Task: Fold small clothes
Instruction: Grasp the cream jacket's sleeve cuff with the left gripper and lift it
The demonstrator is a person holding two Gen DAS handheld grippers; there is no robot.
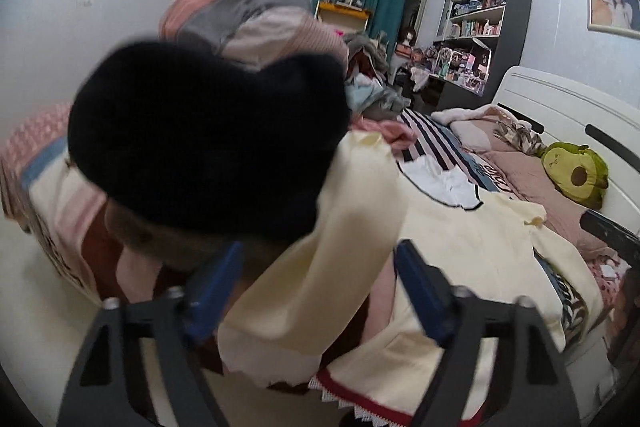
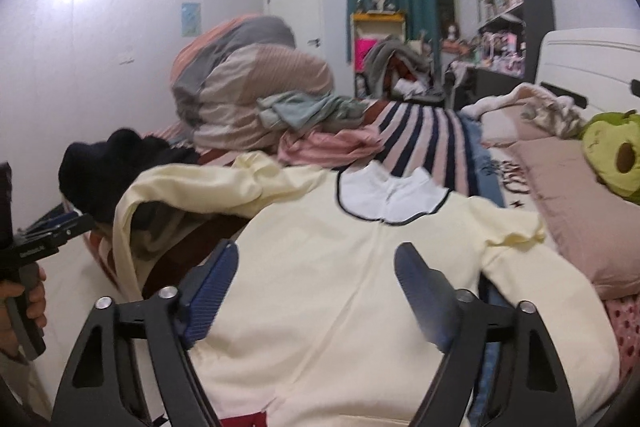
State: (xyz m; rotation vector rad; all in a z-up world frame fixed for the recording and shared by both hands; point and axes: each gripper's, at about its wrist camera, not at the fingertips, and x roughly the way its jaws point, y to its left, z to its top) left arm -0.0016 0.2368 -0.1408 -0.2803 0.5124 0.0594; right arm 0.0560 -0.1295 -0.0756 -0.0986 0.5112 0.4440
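L tool jaws apart, sleeve hanging between pads, not pinched. R tool jaws apart, empty, over shirt body. Shirt lies flat on bed, collar far end. Tip: nip sleeve near cuff w/ L, carry across chest; keep R low to pin body.

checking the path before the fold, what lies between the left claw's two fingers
The cream garment's long sleeve runs between the left claw fingers, which stand apart from it. The left wrist view shows this.
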